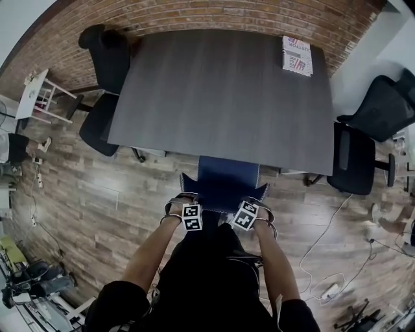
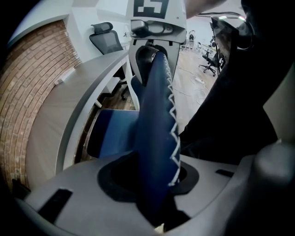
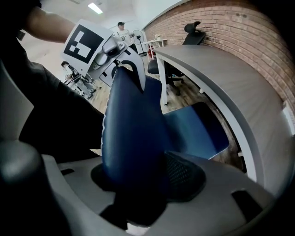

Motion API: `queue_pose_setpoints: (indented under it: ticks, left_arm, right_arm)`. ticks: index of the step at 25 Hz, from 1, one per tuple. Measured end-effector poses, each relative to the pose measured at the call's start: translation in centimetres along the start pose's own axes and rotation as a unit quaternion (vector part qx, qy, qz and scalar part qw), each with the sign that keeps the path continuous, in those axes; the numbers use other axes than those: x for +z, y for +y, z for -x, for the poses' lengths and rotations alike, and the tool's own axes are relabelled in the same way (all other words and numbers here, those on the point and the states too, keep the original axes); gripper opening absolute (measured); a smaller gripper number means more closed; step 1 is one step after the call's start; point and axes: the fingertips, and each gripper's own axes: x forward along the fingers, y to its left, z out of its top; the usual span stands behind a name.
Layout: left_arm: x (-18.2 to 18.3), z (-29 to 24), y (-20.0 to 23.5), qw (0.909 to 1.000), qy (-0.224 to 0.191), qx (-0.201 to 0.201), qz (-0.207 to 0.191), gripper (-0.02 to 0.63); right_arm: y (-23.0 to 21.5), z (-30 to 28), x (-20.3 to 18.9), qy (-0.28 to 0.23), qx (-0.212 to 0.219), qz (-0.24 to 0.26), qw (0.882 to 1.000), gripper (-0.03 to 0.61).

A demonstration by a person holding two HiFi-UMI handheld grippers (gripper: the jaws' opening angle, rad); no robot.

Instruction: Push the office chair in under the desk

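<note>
1. At far left, a white side table [image 1: 39, 97] stands on the wood floor [image 1: 97, 194] by the brick wall [image 1: 194, 16]. The small things on it are too small to tell.
2. A black chair [image 1: 104, 84] sits at the left end of the grey desk [image 1: 220, 91], its seat partly beneath the top.
3. The left gripper [image 1: 185, 200] is clamped on the left edge of the blue backrest [image 1: 224, 194]. Its own view shows the white-stitched edge running up between the two pads, with both pads against it.
4. The office chair [image 1: 227, 172] stands at the middle of the desk's near side. Its blue seat is partly beneath the top and its backrest is clear of the edge, just in front of the person in dark clothes.
5. The right gripper [image 1: 259, 200] grips the backrest's right edge. In its own view the thick padded edge fills the gap, pressed against the textured pad.
6. Each gripper view shows the other gripper on the far end of the backrest, with its square-marker cube facing the camera.
7. A red-and-white printed box [image 1: 297, 55] lies flat on the desk's far right corner, near the wall. It is closed, and what it holds cannot be seen.
8. A second black chair [image 1: 353, 159] stands at the desk's right end, with a white cable [image 1: 324, 233] trailing across the floor nearby.
</note>
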Motion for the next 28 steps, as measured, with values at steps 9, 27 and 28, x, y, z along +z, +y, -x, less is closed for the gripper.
queue_pose_setpoints:
  ticks: [9,27,28]
  left_arm:
    - [0.0,-0.2,3.1,1.0,-0.005,0.003,0.007,0.121]
    - [-0.1,-0.2,9.6,0.9999,-0.009,-0.007,0.0,0.132]
    - [-0.1,-0.1,9.7,0.9999,-0.009,-0.01,-0.002,0.132]
  right_arm:
    - [-2.9,0.3,1.1,0.004,-0.002,0.001,1.0,0.232]
    - [-8.8,1.1,3.6,0.003,0.0,-0.001,1.0,0.232]
    - [-8.9,1.1,3.6,0.003,0.001,-0.001,1.0,0.232]
